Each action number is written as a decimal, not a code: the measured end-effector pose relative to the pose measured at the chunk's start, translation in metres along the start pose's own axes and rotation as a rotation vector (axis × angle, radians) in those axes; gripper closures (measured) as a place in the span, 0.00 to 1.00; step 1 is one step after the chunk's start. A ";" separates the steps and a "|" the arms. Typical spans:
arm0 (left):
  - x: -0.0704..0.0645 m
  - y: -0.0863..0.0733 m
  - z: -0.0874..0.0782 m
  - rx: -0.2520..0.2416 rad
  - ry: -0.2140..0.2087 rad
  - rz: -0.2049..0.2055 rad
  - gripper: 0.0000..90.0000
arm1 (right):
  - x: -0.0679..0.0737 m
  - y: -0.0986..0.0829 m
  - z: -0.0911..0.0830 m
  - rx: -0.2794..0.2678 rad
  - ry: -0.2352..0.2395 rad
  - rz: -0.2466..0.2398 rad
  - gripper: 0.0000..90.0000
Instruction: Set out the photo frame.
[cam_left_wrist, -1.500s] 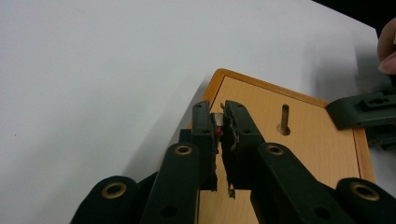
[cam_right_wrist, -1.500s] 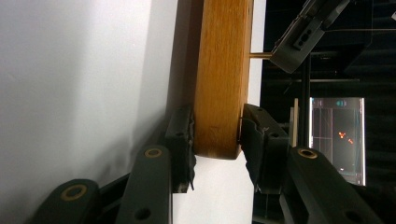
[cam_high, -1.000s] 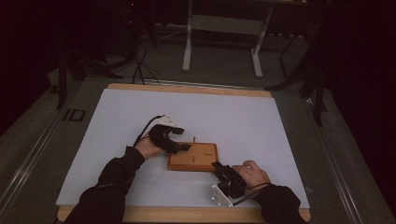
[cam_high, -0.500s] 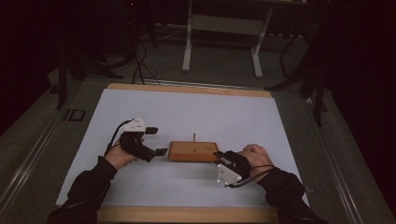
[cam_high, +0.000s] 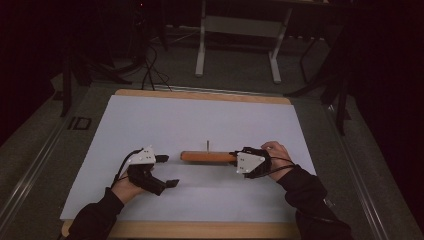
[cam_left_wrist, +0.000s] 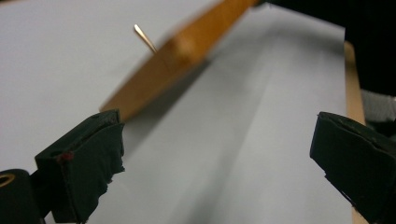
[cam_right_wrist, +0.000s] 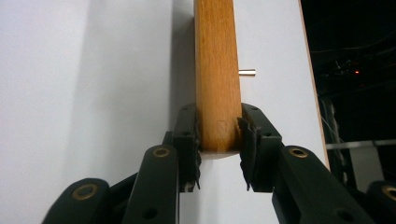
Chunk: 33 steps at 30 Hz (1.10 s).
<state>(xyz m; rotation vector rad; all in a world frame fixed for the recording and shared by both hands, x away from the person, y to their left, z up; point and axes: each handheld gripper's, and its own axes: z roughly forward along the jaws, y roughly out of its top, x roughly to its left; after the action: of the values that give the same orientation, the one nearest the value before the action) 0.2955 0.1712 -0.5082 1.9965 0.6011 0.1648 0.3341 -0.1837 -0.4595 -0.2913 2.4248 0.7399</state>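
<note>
Nearest us, left of the flat orange-brown wooden board (cam_high: 207, 156), our left gripper (cam_high: 167, 171) rests on the white-covered desk (cam_high: 200, 120) with jaws spread wide, empty. The board lies mid-desk, tipped off the surface, its right end clamped by our right gripper (cam_high: 235, 157). We judge that narrow end-grip could let it twist or slip. The thin metal pin (cam_high: 207, 145) juts from its far face; beyond the board, bare desk.
</note>
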 end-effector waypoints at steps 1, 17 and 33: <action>0.000 -0.002 0.001 0.002 -0.001 -0.001 0.04 | -0.002 0.000 0.000 -0.004 0.006 0.007 0.78; 0.002 -0.010 0.001 -0.017 0.018 -0.013 0.04 | -0.049 -0.005 0.008 -0.013 0.163 0.212 0.77; 0.002 -0.013 0.005 -0.012 0.010 -0.016 0.03 | -0.096 -0.015 0.033 0.026 0.227 0.354 0.72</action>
<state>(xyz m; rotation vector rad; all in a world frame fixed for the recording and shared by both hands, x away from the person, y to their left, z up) 0.2945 0.1733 -0.5222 1.9799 0.6209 0.1688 0.4321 -0.1738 -0.4319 0.0737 2.7378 0.8649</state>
